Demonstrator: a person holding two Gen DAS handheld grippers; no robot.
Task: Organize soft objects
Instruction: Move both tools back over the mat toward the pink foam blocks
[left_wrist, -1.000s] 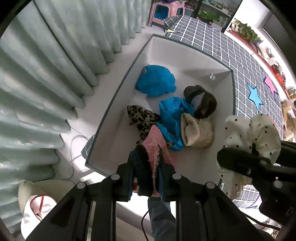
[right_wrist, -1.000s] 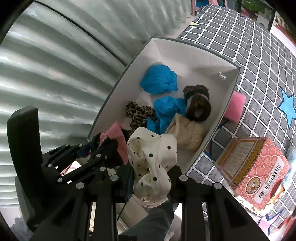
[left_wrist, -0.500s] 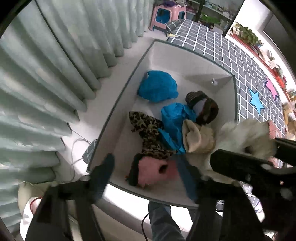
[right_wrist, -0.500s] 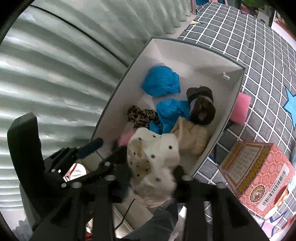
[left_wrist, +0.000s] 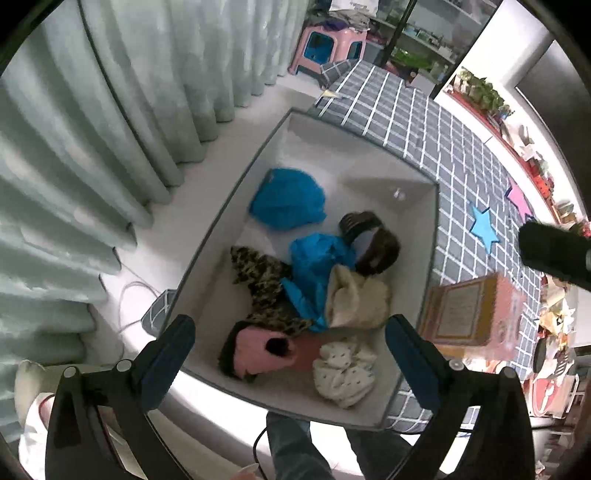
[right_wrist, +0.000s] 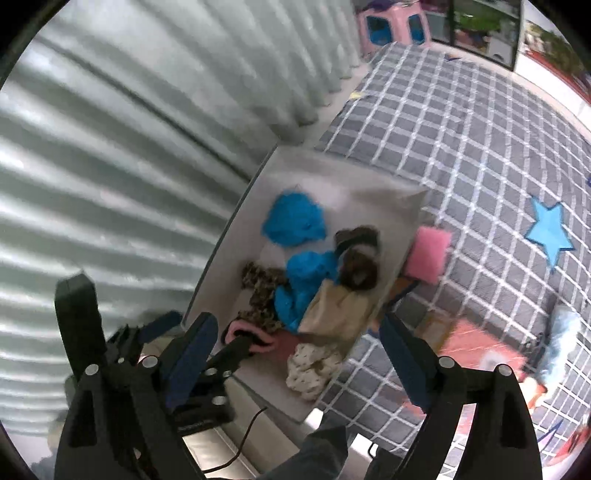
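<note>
While no writing reads clearly, the orange box (left_wrist: 469, 310) bears a framed label.

The left gripper (left_wrist: 288, 341) is hanging with its two blue-padded fingers (left_wrist: 173, 347) spread wide apart and nothing sitting between them. The right gripper (right_wrist: 297, 349) is likewise hanging with its fingers (right_wrist: 402, 347) splayed wide and gripping nothing. In the right wrist view the left gripper is showing at the lower left, just beside the right one, while in the left wrist view only a dark part of the right gripper is reaching in at the right edge.
</note>
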